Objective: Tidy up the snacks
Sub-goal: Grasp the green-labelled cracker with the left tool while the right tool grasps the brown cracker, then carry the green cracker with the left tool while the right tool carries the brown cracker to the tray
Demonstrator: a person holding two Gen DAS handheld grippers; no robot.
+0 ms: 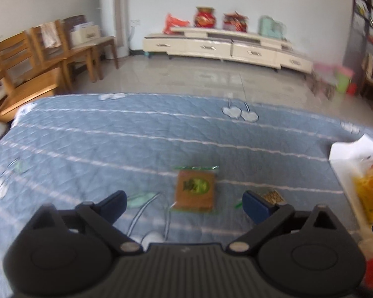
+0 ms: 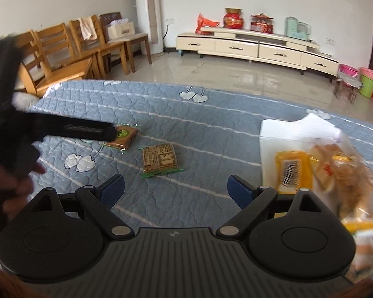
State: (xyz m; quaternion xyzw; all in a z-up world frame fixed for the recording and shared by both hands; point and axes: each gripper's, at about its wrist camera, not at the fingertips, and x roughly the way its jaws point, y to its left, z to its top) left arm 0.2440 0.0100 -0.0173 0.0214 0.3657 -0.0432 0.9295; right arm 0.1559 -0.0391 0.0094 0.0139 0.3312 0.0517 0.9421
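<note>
Your left gripper (image 1: pixel 184 204) stands wide open in the left wrist view, its two blue-padded fingers (image 1: pixel 115 204) spread apart with nothing pinched between them. Beyond the gap lies a flat brown square snack packet with a green label and clear green-edged wrapper (image 1: pixel 196 190), resting on the blue quilted cover with white stripes and heart shapes (image 1: pixel 112 149); the pads do not touch it. Just past your right-hand finger, a corner of a tan printed snack packet (image 1: pixel 273 196) peeks out. At the right edge sits a white plastic bag (image 1: pixel 348 151) with a yellow snack packet (image 1: pixel 370 193) and other blurred wrappers on it.

In the right wrist view, your right gripper (image 2: pixel 175 190) is also wide open and empty, hovering over the cover (image 2: pixel 211 124). The tan packet (image 2: pixel 160 159) lies ahead of its fingers, well clear of them. Further left, the green-labelled packet (image 2: pixel 123 136) is partly covered by your black left gripper (image 2: pixel 87 130), with your hand (image 2: pixel 10 186) blurred at the left edge. To the right, the white bag (image 2: pixel 286 129) holds the yellow packet (image 2: pixel 293 168) and clear-wrapped pastries (image 2: pixel 340 173).
</note>
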